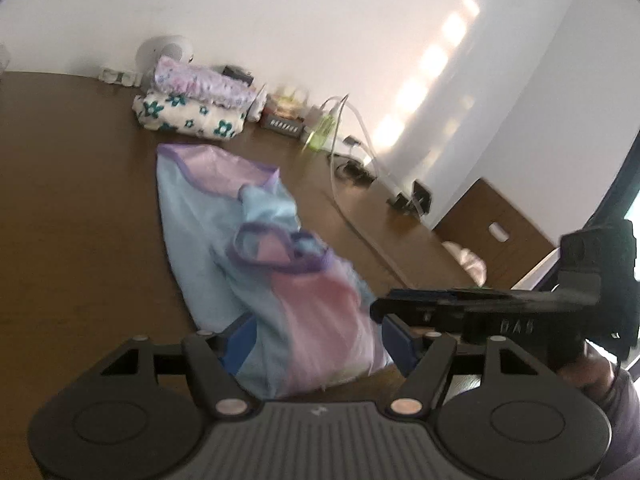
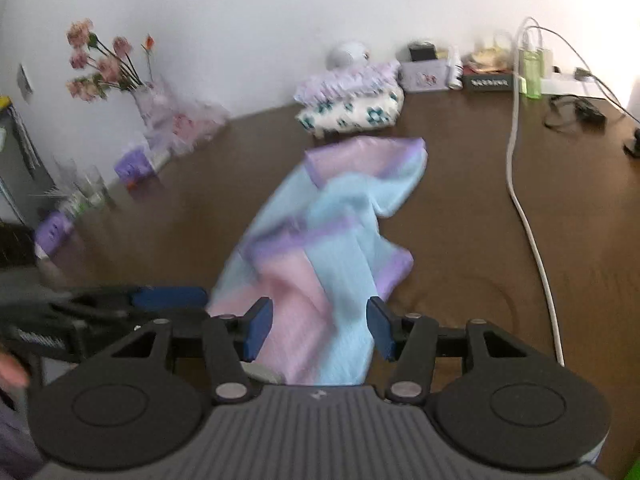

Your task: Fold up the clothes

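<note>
Pastel garment (image 1: 256, 264) in blue, pink and purple lies crumpled lengthwise on the brown table (image 1: 72, 200), its near end running between the blue pads of both tongs. Only the right wrist view shows the vase of pink flowers (image 2: 108, 64) by the wall and the purple packets (image 2: 132, 166) beside it; only the left wrist view shows the wooden cabinet (image 1: 492, 224) past the table's end. Both views catch the folded stack (image 1: 192, 104) (a teal-flowered cloth under a lilac one) just beyond the garment's far end, and the white cable (image 2: 520, 184) off to its right.

A clear vase holds the flower stems.

The left gripper (image 1: 316, 340) stands spread wide, with cloth filling the gap. The right gripper (image 2: 316, 326) is likewise parted around the fabric. Motion blur leaves it unclear whether either pad presses the cloth.
</note>
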### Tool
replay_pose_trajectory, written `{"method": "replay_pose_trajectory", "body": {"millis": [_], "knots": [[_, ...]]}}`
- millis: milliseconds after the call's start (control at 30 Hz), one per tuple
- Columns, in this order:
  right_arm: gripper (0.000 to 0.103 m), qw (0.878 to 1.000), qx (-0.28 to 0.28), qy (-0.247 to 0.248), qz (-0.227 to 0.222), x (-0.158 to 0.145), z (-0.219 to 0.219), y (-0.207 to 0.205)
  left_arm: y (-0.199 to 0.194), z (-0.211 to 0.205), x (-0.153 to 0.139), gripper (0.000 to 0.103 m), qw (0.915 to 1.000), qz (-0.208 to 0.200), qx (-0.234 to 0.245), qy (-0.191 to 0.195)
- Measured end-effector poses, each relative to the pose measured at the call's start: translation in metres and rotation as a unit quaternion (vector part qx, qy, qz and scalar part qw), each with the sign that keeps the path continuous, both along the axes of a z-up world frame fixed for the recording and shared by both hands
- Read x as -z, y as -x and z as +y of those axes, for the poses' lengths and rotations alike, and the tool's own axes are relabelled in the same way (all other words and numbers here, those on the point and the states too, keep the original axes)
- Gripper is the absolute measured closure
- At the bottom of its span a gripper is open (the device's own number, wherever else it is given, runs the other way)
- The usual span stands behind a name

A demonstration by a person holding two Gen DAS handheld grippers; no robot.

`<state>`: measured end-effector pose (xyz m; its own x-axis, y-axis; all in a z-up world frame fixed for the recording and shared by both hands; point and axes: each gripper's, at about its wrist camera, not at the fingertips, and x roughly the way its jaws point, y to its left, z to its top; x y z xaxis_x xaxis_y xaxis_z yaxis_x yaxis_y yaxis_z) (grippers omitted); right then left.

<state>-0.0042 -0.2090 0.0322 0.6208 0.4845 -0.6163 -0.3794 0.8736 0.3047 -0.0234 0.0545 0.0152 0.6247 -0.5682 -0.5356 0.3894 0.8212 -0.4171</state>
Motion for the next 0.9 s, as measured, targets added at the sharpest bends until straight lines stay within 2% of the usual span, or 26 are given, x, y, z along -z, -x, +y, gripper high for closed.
{"method": "replay_pose_trajectory", "body": {"millis": [33,67,100,133,167,233,300,433,500,533,567,600,633,800,833,867,900], "knots": [[0.051,1.0,0.003,-0.004,-0.003,0.005,0.0,0.003,0.002,-0.002,0.001,0.037,0.9998,0.0,-0.01,-0.016],[0.052,1.0,0.006,-0.009,-0.001,0.01,0.0,0.005,0.003,-0.004,0.001,0.049,0.9993,0.0,-0.02,-0.032],[0.06,1.0,0.003,-0.011,0.003,0.016,0.002,0.005,0.002,-0.006,0.004,0.062,0.9988,0.005,-0.025,-0.041],[0.07,1.0,-0.002,-0.012,0.004,0.021,0.005,0.003,-0.001,-0.008,0.007,0.091,0.9983,0.01,-0.029,-0.05],[0.072,1.0,-0.006,-0.014,0.002,0.024,0.007,0.004,-0.003,-0.01,0.01,0.094,0.9976,0.015,-0.033,-0.059],[0.085,1.0,-0.01,-0.017,-0.004,0.028,0.01,0.009,0.002,-0.008,0.013,0.095,0.9975,0.012,-0.044,-0.055],[0.089,1.0,-0.02,-0.015,0.007,0.028,0.011,0.014,0.012,-0.005,0.013,0.096,0.9974,0.01,-0.046,-0.055],[0.09,0.998,-0.047,-0.012,0.03,0.019,0.009,0.033,0.04,0.002,0.009,0.097,0.9974,0.014,-0.042,-0.056],[0.085,0.998,-0.057,-0.013,0.019,0.009,0.003,0.048,0.052,0.008,0.004,0.091,0.9974,0.006,-0.047,-0.053],[0.074,0.998,-0.057,-0.02,0.006,0.004,-0.002,0.052,0.058,0.011,0.001,0.081,0.9973,-0.002,-0.052,-0.052],[0.065,0.998,-0.056,-0.03,-0.007,-0.002,-0.008,0.056,0.063,0.014,-0.002,0.064,0.9971,-0.011,-0.057,-0.05],[0.053,0.998,-0.053,-0.04,-0.016,-0.005,-0.012,0.056,0.064,0.016,-0.005,0.056,0.9968,-0.018,-0.063,-0.045],[0.052,0.998,-0.051,-0.046,-0.018,-0.006,-0.014,0.05,0.065,0.019,-0.008,0.047,0.9965,-0.024,-0.069,-0.04],[0.052,0.998,-0.053,-0.042,0.004,0.005,-0.002,0.009,0.04,0.011,-0.006,0.047,0.9969,0.001,-0.075,-0.025],[0.056,0.997,-0.06,-0.052,0.011,0.01,0.001,0.001,0.037,0.008,-0.004,0.05,0.997,0.003,-0.072,-0.026],[0.064,0.996,-0.062,-0.06,0.02,0.014,0.004,-0.006,0.035,0.007,-0.002,0.065,0.9971,0.004,-0.07,-0.028],[0.087,0.996,-0.062,-0.065,0.029,0.018,0.007,-0.012,0.032,0.006,0.0,0.078,0.9972,0.007,-0.068,-0.03]]}}
